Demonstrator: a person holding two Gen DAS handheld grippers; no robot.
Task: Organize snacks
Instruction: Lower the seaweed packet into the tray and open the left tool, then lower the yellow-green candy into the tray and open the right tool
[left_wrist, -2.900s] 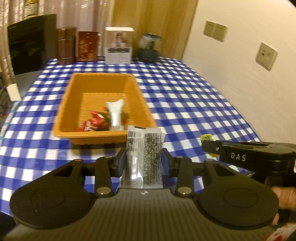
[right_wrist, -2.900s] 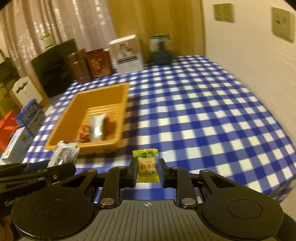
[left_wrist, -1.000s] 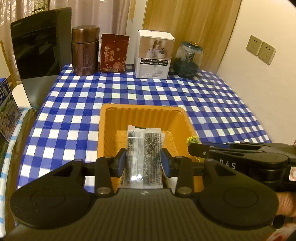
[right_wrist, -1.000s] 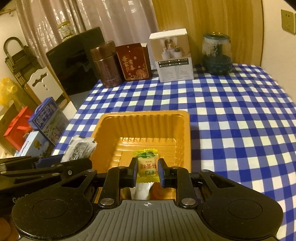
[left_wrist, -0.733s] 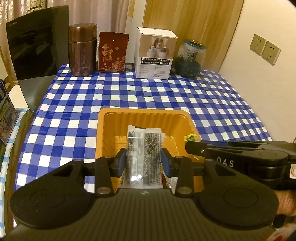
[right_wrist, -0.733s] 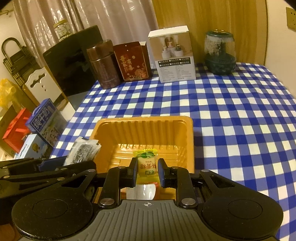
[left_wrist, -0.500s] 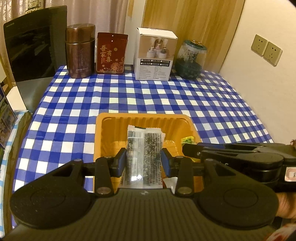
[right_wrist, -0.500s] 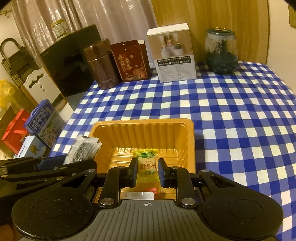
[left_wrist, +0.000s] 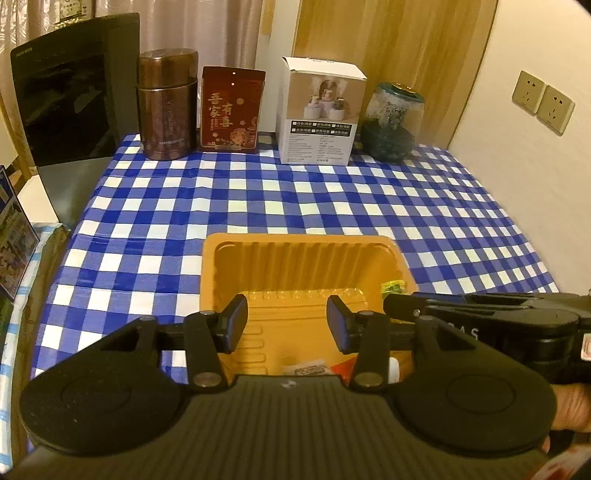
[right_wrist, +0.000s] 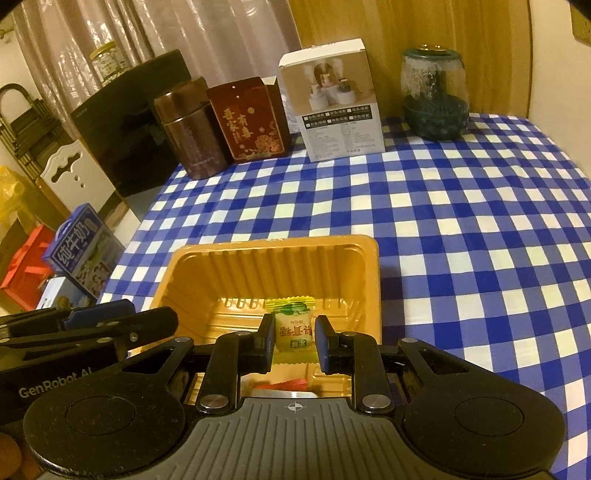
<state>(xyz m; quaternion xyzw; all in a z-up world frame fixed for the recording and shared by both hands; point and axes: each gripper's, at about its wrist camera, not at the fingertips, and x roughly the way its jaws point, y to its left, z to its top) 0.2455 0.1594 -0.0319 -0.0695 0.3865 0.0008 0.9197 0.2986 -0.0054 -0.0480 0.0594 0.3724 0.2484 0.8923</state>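
— Hovering over the orange tray (left_wrist: 301, 245), what's the left gripper (left_wrist: 284, 323) doing?
— Spread wide, empty. Snack packets (left_wrist: 308, 370) lie at the tray's near end.
— And the right gripper (right_wrist: 294, 341)?
— Pinching a yellow candy (right_wrist: 293, 328) above the tray, right of the left one.

My left gripper (left_wrist: 287, 319): matte black body with a ribbed grey deck, two round embossed side discs, silver pivot screws on the linkage arms, and blue-faced finger pads (left_wrist: 338, 325). A small white mark sits at deck centre. My right gripper (right_wrist: 294, 341): the same build, with a crosshair mark on its deck. White lettering "GenRobot.AI" runs along the left gripper's side, as seen from the right wrist. My bare-skinned right hand (left_wrist: 570, 406) shows at the frame edge.
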